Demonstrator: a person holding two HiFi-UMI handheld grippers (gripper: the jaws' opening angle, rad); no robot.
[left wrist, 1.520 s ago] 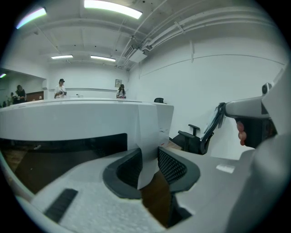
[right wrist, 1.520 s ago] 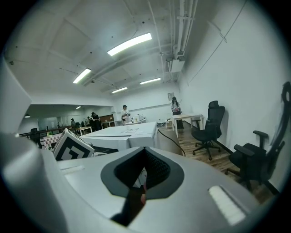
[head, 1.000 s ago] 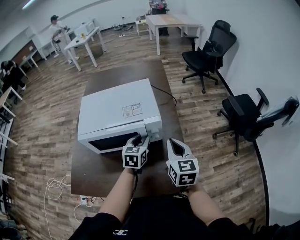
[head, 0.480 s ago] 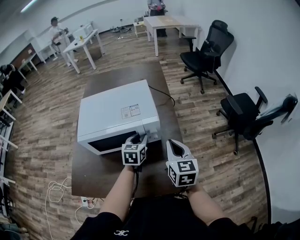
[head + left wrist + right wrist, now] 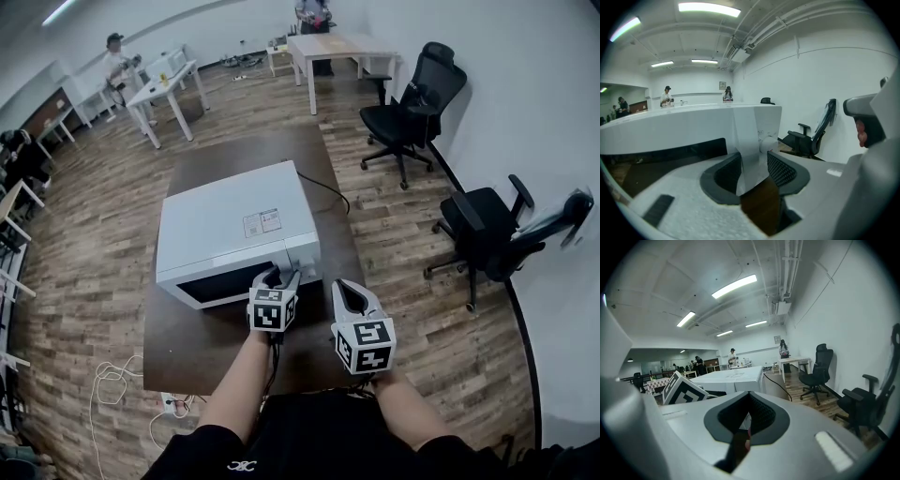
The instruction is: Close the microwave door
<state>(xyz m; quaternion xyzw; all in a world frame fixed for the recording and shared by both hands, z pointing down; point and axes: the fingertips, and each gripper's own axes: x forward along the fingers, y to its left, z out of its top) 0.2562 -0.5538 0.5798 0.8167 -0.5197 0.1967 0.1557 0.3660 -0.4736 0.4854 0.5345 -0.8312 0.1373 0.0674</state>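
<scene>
A white microwave [image 5: 234, 220] stands on a dark brown table [image 5: 216, 352], and its door with the dark window [image 5: 225, 284] lies flush with the front. My left gripper [image 5: 277, 276] is at the front right corner. In the left gripper view the white front edge [image 5: 750, 140] of the microwave stands between the jaws of the left gripper [image 5: 752, 168]. They are opening, with a gap at the right pad [image 5: 780, 168]. My right gripper [image 5: 349, 287] hovers to the right of the microwave, shut and empty. The right gripper [image 5: 749, 398] looks past the microwave [image 5: 736, 376].
A black power cord [image 5: 328, 187] runs off the microwave's back right. Two black office chairs [image 5: 412, 103] [image 5: 492, 234] stand right of the table. White tables [image 5: 337, 42] and people are at the far end. Cables and a power strip [image 5: 173, 401] lie on the floor at the left.
The left gripper's jaws have spread slightly at the microwave's front corner. Both hands stay in place and the microwave has not moved.
</scene>
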